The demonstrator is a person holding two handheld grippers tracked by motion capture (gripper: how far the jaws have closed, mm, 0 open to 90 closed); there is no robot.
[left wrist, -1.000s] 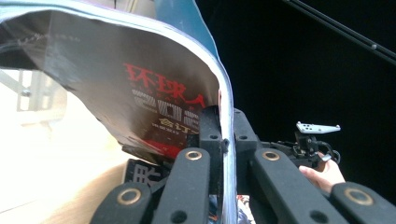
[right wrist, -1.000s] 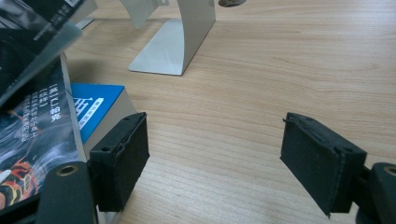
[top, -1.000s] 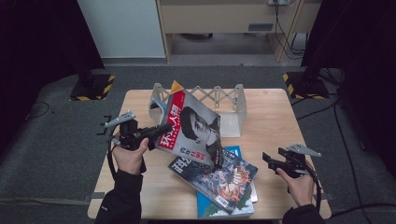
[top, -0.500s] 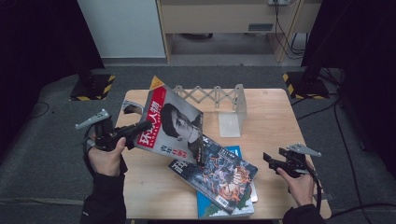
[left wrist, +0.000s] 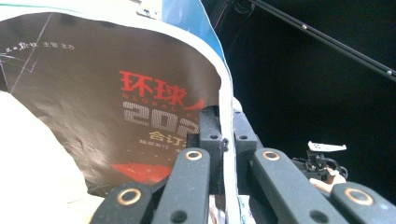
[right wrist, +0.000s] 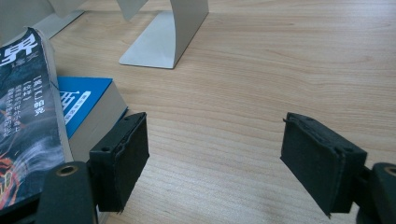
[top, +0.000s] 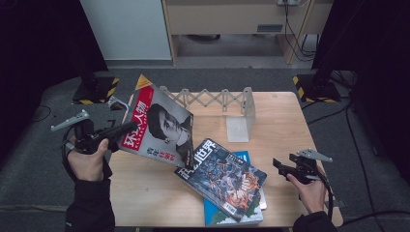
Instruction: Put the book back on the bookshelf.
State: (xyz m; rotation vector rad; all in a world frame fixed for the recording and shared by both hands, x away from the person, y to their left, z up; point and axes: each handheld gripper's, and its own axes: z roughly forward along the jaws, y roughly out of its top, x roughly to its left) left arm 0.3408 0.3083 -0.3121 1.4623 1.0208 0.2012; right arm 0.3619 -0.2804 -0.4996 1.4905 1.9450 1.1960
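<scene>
A magazine [top: 159,125] with a red title strip and a face on its cover hangs tilted above the table's left part. My left gripper [top: 126,128] is shut on its left edge. In the left gripper view the jaws [left wrist: 223,137] pinch the thin edge, and the dark back cover [left wrist: 140,93] curves away to the left. My right gripper [top: 278,164] rests low near the table's right front, open, with bare wood between its pads [right wrist: 224,154]. Beside it lies a stack of books [top: 225,179], a dark illustrated magazine [right wrist: 23,116] on top of a blue book [right wrist: 81,102].
A white folding rack [top: 208,98] stretches across the back of the wooden table [top: 285,121], ending in a white bookend [top: 240,126] whose base [right wrist: 161,44] lies ahead of my right gripper. Dark floor surrounds the table. The right hand's gripper [left wrist: 322,158] appears far off in the left gripper view.
My left hand has carried the magazine to the left and upward, away from the book stack and past the table's left edge. The right gripper has stayed put.
</scene>
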